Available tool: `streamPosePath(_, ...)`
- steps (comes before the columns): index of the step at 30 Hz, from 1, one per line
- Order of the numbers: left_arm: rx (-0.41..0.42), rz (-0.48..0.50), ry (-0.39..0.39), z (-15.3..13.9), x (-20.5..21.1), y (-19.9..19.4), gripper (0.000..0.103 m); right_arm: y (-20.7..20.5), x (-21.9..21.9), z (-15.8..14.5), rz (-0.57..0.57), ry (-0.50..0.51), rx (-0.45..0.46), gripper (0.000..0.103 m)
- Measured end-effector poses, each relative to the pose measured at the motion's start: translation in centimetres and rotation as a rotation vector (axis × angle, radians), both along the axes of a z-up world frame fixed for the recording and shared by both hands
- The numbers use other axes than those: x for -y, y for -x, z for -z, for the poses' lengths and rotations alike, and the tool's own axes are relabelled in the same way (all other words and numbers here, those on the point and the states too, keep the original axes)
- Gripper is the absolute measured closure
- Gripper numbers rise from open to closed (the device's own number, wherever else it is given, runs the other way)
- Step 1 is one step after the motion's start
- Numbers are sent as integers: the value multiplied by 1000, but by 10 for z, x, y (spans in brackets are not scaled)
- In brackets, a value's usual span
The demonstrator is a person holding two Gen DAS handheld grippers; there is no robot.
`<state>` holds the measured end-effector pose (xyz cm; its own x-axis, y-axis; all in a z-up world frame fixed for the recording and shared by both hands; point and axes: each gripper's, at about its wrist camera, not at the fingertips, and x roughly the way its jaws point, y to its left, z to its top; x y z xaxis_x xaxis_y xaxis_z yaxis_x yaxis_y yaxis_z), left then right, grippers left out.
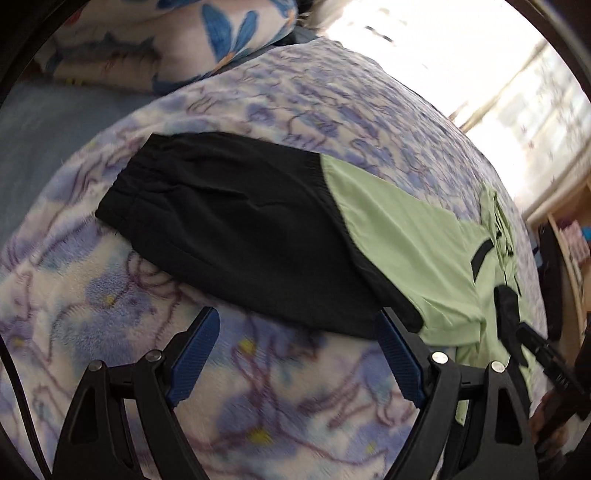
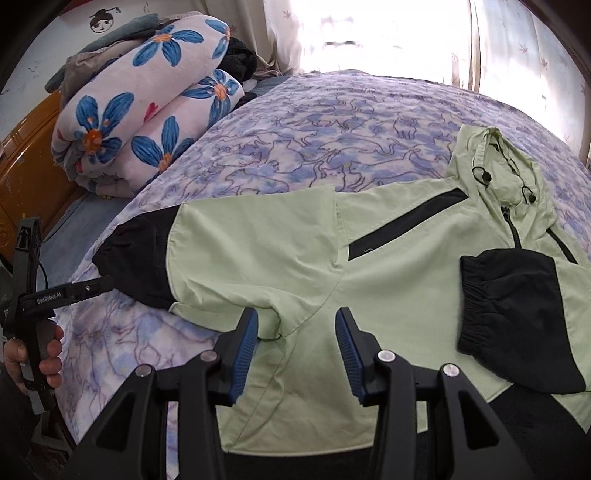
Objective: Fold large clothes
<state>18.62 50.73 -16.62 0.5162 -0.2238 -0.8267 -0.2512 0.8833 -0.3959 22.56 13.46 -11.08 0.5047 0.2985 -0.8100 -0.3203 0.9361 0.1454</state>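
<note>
A light green hooded jacket (image 2: 388, 266) with black cuffs lies flat on the bed. One sleeve (image 2: 236, 251) stretches left, ending in a black cuff (image 2: 133, 254). The other black cuff (image 2: 513, 314) is folded across the chest. My right gripper (image 2: 295, 332) is open and empty, just above the armpit seam. My left gripper (image 1: 295, 328) is open and empty, just short of the black sleeve end (image 1: 229, 229); the green sleeve part (image 1: 406, 251) runs to the right. The left gripper also shows in the right wrist view (image 2: 107, 282), next to the cuff. The right gripper shows in the left wrist view (image 1: 509, 299).
A purple cat-print blanket (image 2: 332, 122) covers the bed. A rolled quilt with blue flowers (image 2: 147, 122) lies at the back left, also in the left wrist view (image 1: 184, 40). A wooden headboard (image 2: 26, 155) stands far left. A bright window (image 2: 369, 33) is behind.
</note>
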Motion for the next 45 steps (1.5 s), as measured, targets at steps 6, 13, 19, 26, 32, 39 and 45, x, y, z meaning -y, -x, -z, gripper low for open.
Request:
streamPosePath(6,3,-12,104,31,-26,-23,18,-9,2,18,18,22,-32,60)
streamPosePath(13,24,4,-32,25,-16,-48,101,-16,14,24,51,5,-52,60)
streamPosePath(19,165,121,-303,-43,65,-46,101,-12,40,18,84,-45,-62,59)
streamPosePath(26,373,395,-247,-119,226,-39,101,7,107,4,198,-140,-55,59)
streamPosePath(32,260,526,-192,-76,348,-34,101,31,170,2,296,-128,-23,59)
streamPosePath(39,116,526,-190,-11,397,-24,54,46,212,16,340,-101,-40,59)
streamPosePath(45,161,486,-202,-33,391,9,30,53,208,12,283,-115,-8,59)
